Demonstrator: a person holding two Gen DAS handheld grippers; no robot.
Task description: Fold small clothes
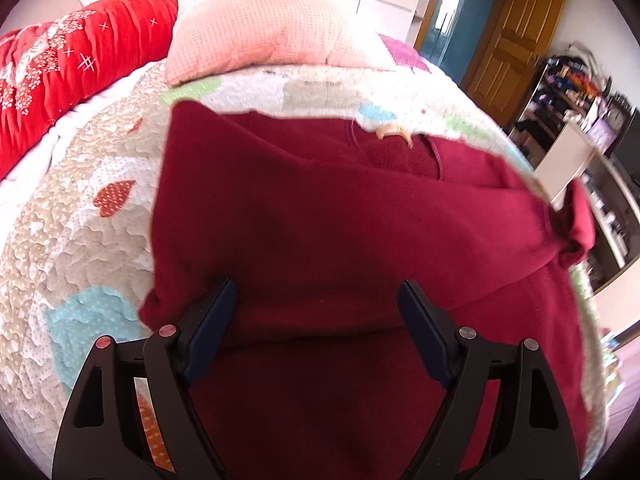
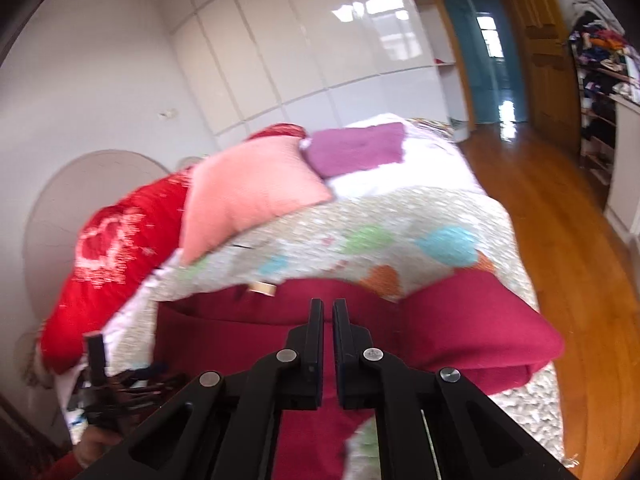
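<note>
Your left gripper [image 1: 317, 300] is spread wide above the dark red knit garment [image 1: 320, 208], pads clear of the cloth and holding nothing. Your right gripper [image 2: 327, 310] is closed, fingers nearly touching; no cloth shows between them at the tips. The garment lies spread on the heart-patterned patchwork quilt [image 1: 80, 216] on the bed, nearer you than the pink checked pillow [image 1: 256, 28].

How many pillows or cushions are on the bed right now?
2: a pink cushion on the quilt's far end, a purple one just behind it. The red bedding may hide more.
</note>
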